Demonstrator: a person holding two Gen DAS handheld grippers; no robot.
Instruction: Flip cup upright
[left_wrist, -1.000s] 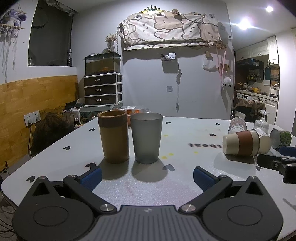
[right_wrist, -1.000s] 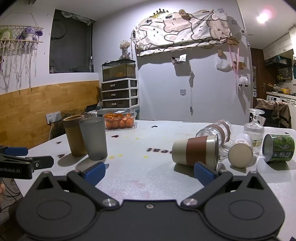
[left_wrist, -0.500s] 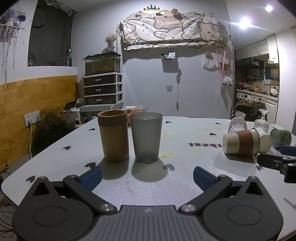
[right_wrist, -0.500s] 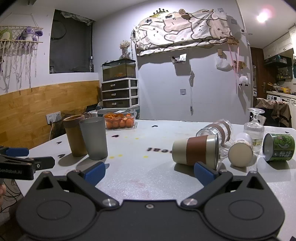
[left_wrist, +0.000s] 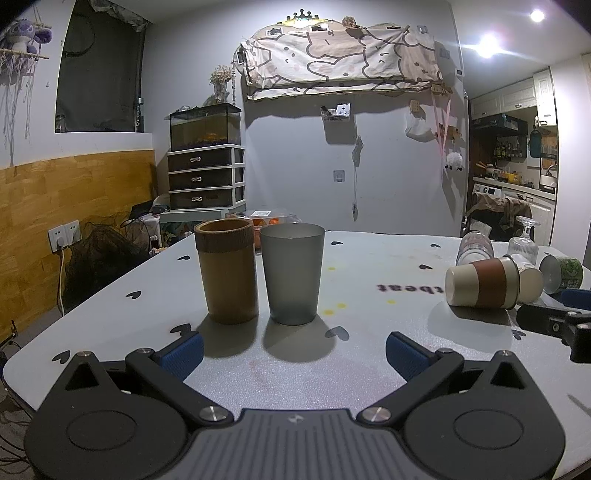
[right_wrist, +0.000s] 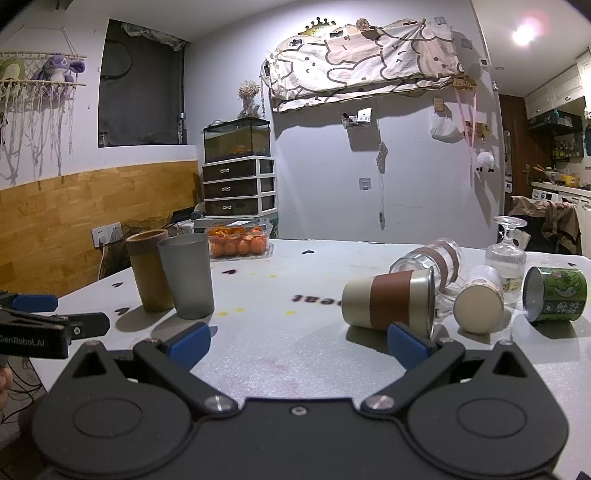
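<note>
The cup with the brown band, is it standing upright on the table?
No, the cup with the brown band lies on its side on the table.

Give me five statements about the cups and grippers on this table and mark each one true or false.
1. The bamboo cup stands upright. True.
2. The grey tumbler lies on its side. False: it stands upright beside the bamboo cup.
3. The cream cup with the brown sleeve lies on its side. True.
4. The right gripper is shut on that cup. False: its jaws are open and hold nothing.
5. The green printed cup stands upright. False: it lies on its side on the table.
</note>
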